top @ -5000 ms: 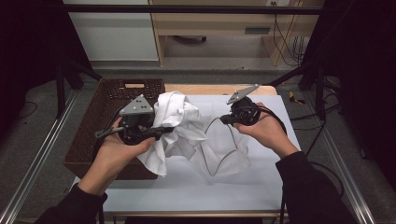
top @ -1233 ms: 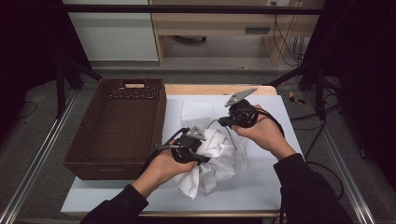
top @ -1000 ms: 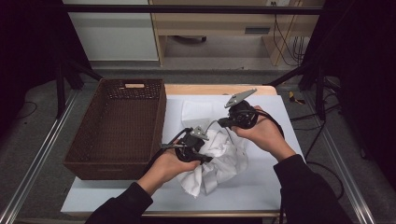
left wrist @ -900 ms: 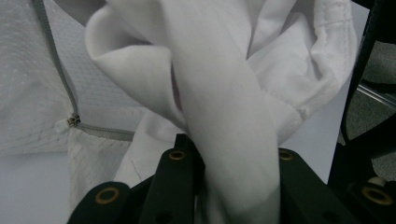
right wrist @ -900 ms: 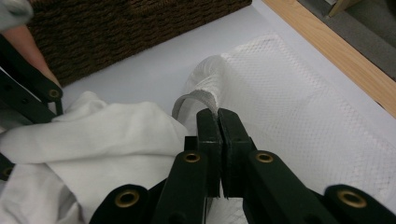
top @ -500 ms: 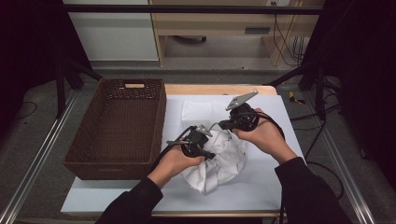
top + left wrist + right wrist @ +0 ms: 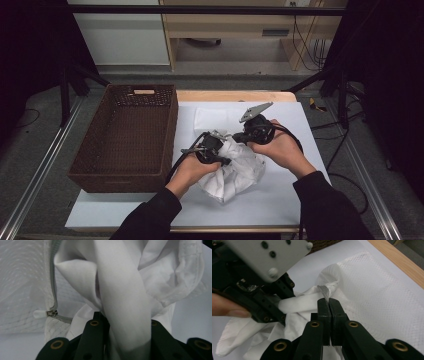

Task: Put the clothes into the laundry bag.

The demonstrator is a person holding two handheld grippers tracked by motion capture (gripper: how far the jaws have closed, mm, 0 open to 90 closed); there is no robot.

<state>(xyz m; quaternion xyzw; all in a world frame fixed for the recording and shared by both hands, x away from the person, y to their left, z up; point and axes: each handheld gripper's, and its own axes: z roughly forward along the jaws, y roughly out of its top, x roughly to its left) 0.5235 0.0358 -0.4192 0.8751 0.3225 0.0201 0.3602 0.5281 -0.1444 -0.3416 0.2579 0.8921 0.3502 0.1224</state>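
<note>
A crumpled white cloth [image 7: 235, 170] lies bunched at the table's middle. My left gripper [image 7: 220, 150] is shut on a thick fold of it; that fold [image 7: 125, 290] fills the space between the jaws in the left gripper view. My right gripper [image 7: 240, 136] is shut on the zippered edge [image 7: 324, 291] of a white mesh bag [image 7: 374, 290], holding the edge up just beside the cloth [image 7: 297, 305]. The bag's grey zipper [image 7: 53, 277] and its pull [image 7: 51, 313] run along the left of the left gripper view. The two grippers are almost touching.
A dark brown wicker basket [image 7: 125, 135] stands at the left of the white table cover [image 7: 280, 200]. The flat part of the mesh bag [image 7: 212, 117] lies behind the grippers. A wooden table edge [image 7: 230, 95] runs along the back.
My left gripper has carried the cloth from the basket side to the right and down, close to my right gripper and the bag's edge. The right gripper has stayed in place.
</note>
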